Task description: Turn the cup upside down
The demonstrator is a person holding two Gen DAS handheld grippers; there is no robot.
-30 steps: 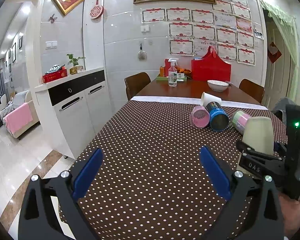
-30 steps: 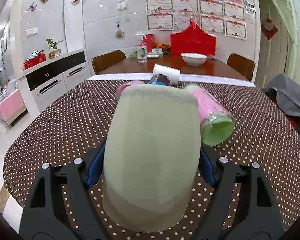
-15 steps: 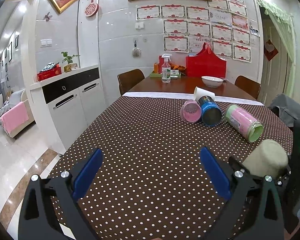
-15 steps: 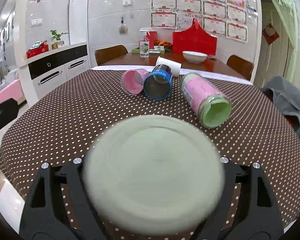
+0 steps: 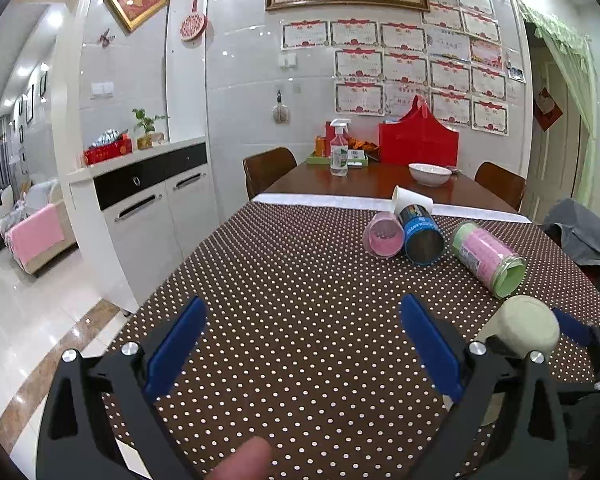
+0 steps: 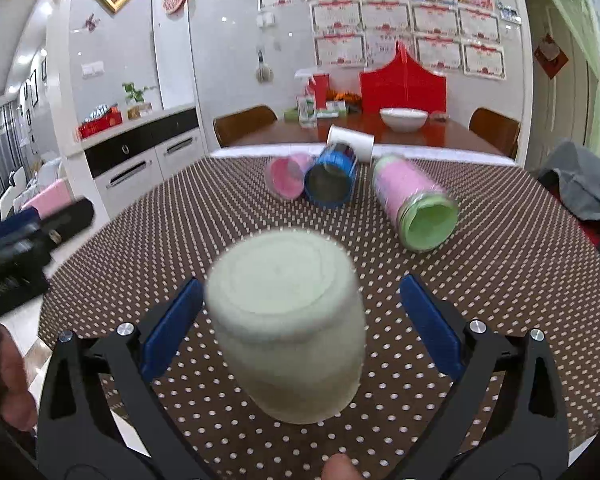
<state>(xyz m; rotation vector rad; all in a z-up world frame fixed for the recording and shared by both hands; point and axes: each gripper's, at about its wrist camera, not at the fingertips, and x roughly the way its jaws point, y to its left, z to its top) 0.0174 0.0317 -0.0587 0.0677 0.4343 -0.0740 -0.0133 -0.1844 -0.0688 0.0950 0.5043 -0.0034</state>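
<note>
My right tool (image 6: pixel 300 320) stands wide open with both blue pads clear of the pale green matte cup (image 6: pixel 290 332), which rests base-up at lower centre on the brown polka-dot desk (image 6: pixel 480 264), while my left tool (image 5: pixel 300 344) idles open, holding nothing.

your cup (image 6: pixel 288 328) is pale green, matte and plain. it stands upside down on the brown dotted tablecloth (image 6: pixel 480 280), flat base up and mouth down, tilted slightly. it sits at the near edge, well apart from the cups lying farther back.
</note>
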